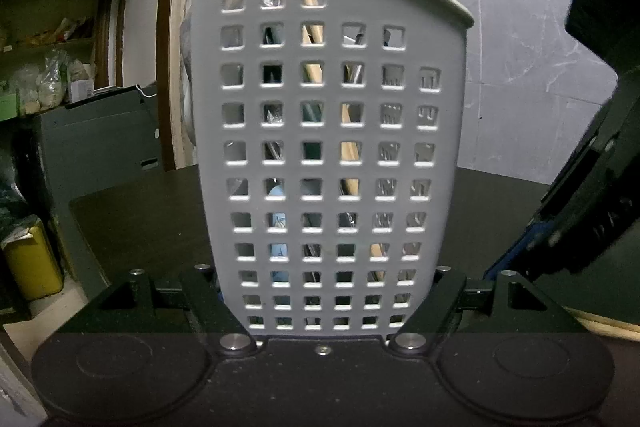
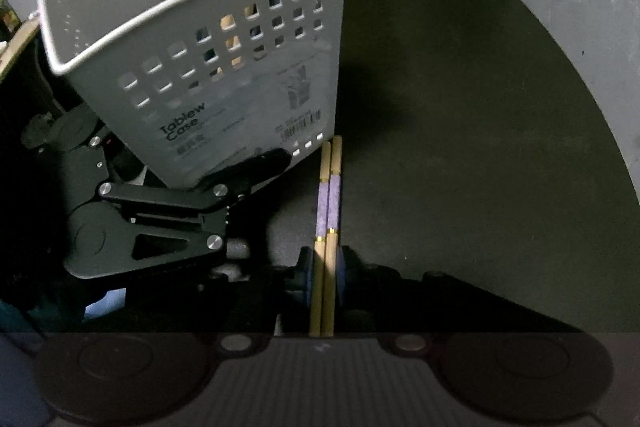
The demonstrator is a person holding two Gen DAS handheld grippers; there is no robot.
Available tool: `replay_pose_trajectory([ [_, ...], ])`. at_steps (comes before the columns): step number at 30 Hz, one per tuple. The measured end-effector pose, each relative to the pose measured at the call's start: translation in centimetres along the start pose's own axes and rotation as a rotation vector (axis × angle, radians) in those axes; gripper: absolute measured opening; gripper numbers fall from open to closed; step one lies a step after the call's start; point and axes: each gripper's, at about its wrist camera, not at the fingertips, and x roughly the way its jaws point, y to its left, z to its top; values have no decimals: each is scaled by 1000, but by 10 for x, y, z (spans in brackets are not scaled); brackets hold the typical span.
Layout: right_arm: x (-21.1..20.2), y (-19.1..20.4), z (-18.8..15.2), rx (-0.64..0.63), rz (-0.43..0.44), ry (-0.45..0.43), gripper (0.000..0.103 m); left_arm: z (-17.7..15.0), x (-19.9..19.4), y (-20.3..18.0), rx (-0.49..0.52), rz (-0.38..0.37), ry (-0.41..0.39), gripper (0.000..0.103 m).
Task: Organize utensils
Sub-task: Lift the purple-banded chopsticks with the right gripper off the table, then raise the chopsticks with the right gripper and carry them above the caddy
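Observation:
A tall grey perforated utensil basket [image 1: 328, 147] stands tilted on the dark table, and my left gripper [image 1: 328, 291] is shut on its lower sides. Through the holes I see wooden handles and metal utensils. In the right wrist view the same basket [image 2: 224, 67] carries a "Tablew Case" label, and one left finger [image 2: 256, 167] presses against its wall. My right gripper [image 2: 324, 279] is shut on a pair of wooden chopsticks [image 2: 330, 203] with purple bands. Their far ends point at the basket's lower right corner. The right gripper's black body [image 1: 592, 167] shows at the right of the left wrist view.
The dark table [image 2: 460, 147] spreads to the right of the basket, with a grey marbled wall [image 1: 520, 27] behind it. Left of the table stand a grey box [image 1: 100, 139], a yellow bin [image 1: 32, 263] and cluttered shelves [image 1: 48, 35].

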Motion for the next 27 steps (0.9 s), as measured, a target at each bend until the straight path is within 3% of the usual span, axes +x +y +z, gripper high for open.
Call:
replay_pose_trajectory([
  [10,-10,-53,-45,256,193,-216,12,-4,1,1,2,1,-2,76],
  [27,-38,-91,-91,410,330,-540,13,-2,0,-1,1,5,-1,76],
])
